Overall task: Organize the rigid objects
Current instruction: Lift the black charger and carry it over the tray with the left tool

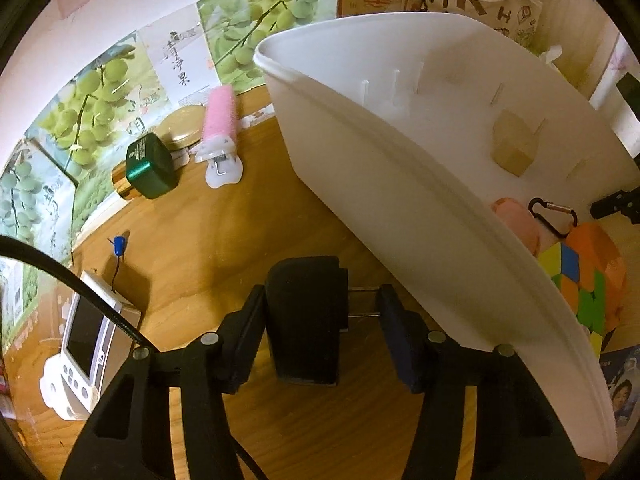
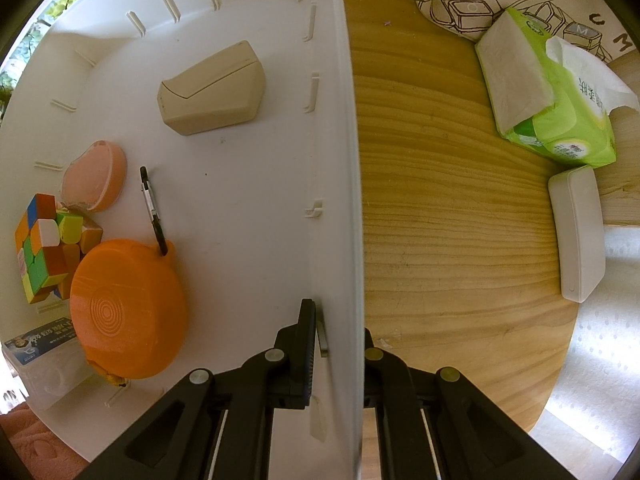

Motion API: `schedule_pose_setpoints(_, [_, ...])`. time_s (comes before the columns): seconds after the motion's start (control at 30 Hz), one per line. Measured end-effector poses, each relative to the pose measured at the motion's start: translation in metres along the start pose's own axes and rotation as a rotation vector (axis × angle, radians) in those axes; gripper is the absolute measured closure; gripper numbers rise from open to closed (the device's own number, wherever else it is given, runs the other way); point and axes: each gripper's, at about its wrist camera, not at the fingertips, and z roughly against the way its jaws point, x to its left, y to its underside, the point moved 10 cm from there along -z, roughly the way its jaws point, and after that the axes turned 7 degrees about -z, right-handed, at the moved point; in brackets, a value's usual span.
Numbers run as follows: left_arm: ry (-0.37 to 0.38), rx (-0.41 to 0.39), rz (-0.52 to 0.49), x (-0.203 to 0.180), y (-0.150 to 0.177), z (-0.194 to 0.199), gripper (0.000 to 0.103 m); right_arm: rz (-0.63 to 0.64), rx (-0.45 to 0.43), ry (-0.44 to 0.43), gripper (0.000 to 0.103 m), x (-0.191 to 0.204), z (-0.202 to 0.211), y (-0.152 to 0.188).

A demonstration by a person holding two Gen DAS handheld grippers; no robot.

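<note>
A black clip-like holder [image 1: 306,316] lies on the wooden worktop [image 1: 224,216] between the fingers of the left hand-held gripper [image 1: 320,332], its long axis running straight away from the camera, in line with the fingers. A thin metal rod spans from its right side to the right finger; the left finger sits close against it, though whether the pads actually press on it cannot be told.

Just right of it stands the white bin [image 2: 248,184]. The right hand-held gripper [image 2: 340,348] is clamped on the bin's side wall, one finger inside, one outside, pointing down.

In the bin lie a beige case [image 2: 212,88], a peach round case [image 2: 96,176], an orange round pouch [image 2: 128,312] with a black carabiner [image 2: 154,210], and a colour cube [image 2: 38,248].

On the worktop beyond the holder rest a green-capped bottle [image 1: 148,170], a pink roller [image 1: 220,120] and a gold tin [image 1: 180,126]; a white device [image 1: 86,344] lies to the left. Right of the bin sit a green tissue pack [image 2: 552,96] and a white box [image 2: 578,236].
</note>
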Motion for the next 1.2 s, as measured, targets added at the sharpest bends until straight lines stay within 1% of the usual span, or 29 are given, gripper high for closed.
schedule_pose_setpoints(0.13, [-0.008, -0.001, 0.009, -0.001, 0.001, 0.000, 0.044, 0.000, -0.002, 0.000, 0.095, -0.003, -0.001, -0.001])
schedule_pose_setpoints(0.43, [-0.038, 0.014, 0.101, -0.002, 0.016, 0.004, 0.044, -0.002, -0.012, 0.002, 0.095, 0.004, -0.002, 0.004])
schedule_pose_setpoints(0.63, [-0.039, 0.037, 0.195, -0.007, 0.034, 0.014, 0.044, -0.001, -0.022, 0.005, 0.095, 0.009, 0.003, 0.011])
schedule_pose_setpoints(0.9, [-0.051, 0.098, 0.357, -0.007, 0.064, 0.028, 0.045, 0.008, -0.051, 0.005, 0.095, 0.009, 0.005, 0.012])
schedule_pose_setpoints(1.03, [-0.068, 0.097, 0.419, -0.009, 0.076, 0.042, 0.044, 0.021, -0.069, 0.010, 0.095, 0.009, 0.006, 0.013])
schedule_pose_setpoints(1.13, [-0.097, 0.091, 0.435, -0.008, 0.075, 0.054, 0.045, 0.028, -0.082, 0.010, 0.095, 0.010, 0.007, 0.014])
schedule_pose_setpoints(1.2, [-0.124, 0.089, 0.413, -0.011, 0.078, 0.065, 0.044, 0.034, -0.090, 0.010, 0.095, 0.010, 0.008, 0.015])
